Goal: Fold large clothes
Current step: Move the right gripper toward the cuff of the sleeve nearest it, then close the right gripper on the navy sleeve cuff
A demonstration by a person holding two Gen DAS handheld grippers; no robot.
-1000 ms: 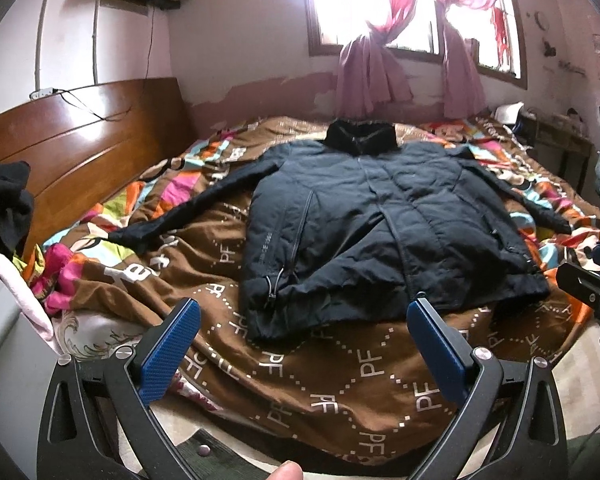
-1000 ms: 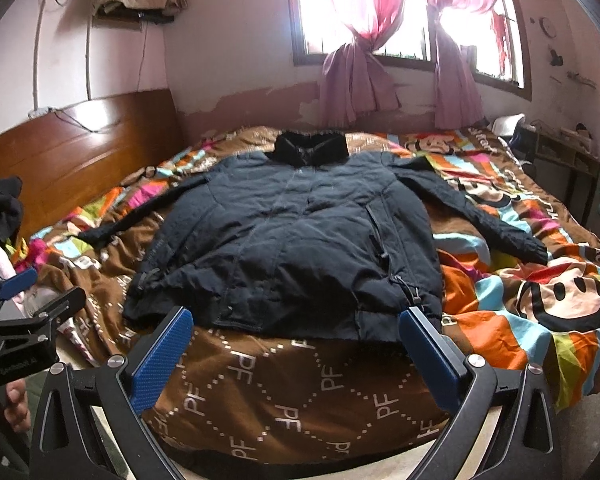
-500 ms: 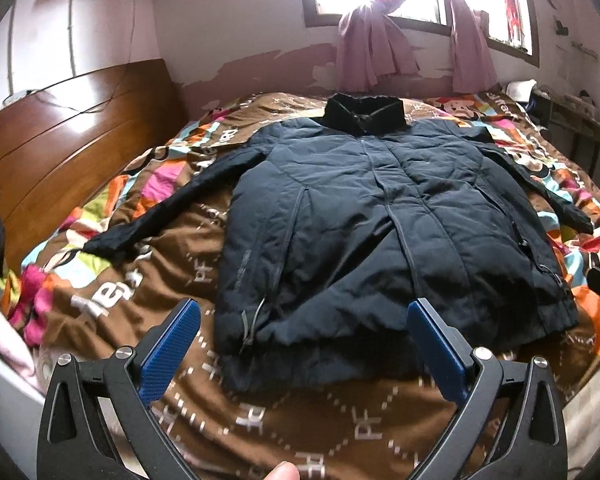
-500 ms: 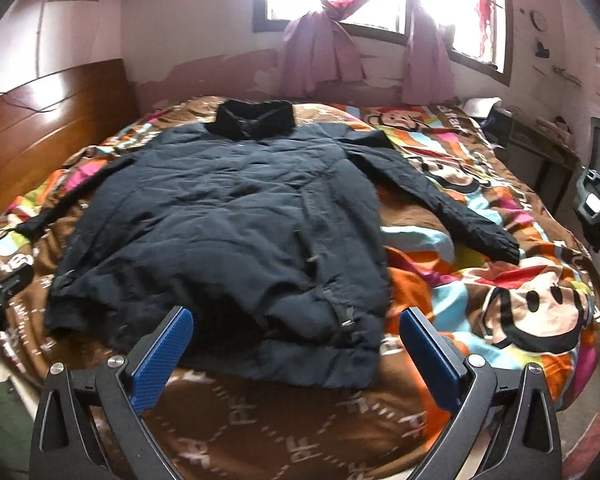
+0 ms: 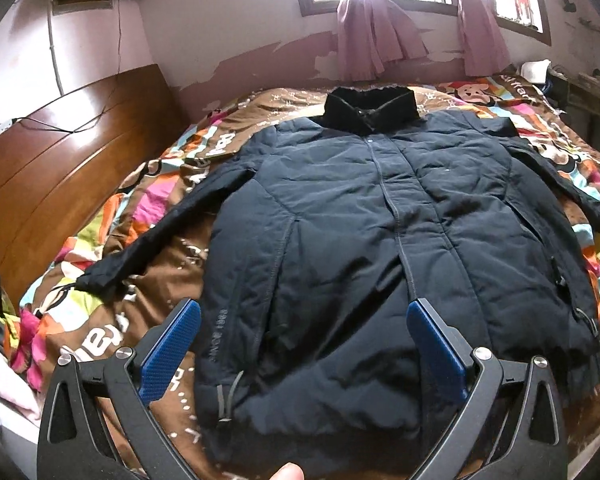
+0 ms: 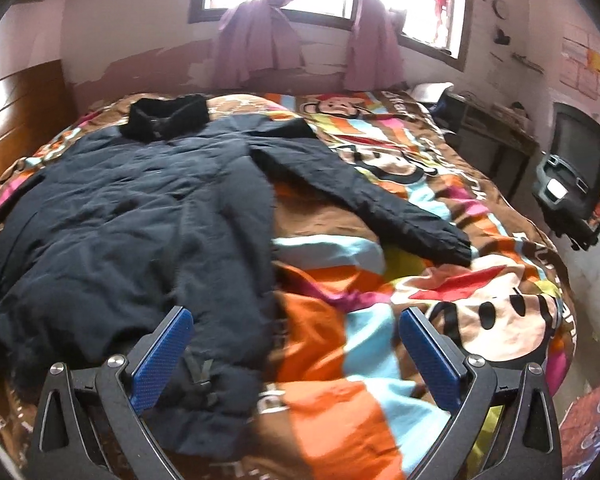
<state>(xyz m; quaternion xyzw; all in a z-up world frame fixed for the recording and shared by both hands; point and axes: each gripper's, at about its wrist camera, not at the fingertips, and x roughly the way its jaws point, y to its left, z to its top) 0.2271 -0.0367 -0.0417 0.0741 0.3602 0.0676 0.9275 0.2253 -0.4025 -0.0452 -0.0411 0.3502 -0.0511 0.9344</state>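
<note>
A large dark navy padded jacket lies face up and spread flat on the bed, black collar at the far end, both sleeves out to the sides. My left gripper hangs open just above the jacket's lower left hem, nothing between its blue pads. In the right wrist view the same jacket fills the left half, its right sleeve stretched across the quilt. My right gripper is open over the jacket's lower right corner, holding nothing.
A colourful cartoon quilt covers the bed. A wooden headboard runs along the left. Pink curtains hang at the far window. A black chair and a low desk stand to the right of the bed.
Both grippers have moved forward and down over the bed, closer to the jacket's hem. The right one has also swung to the right, toward the sleeve side. Both stay open.
</note>
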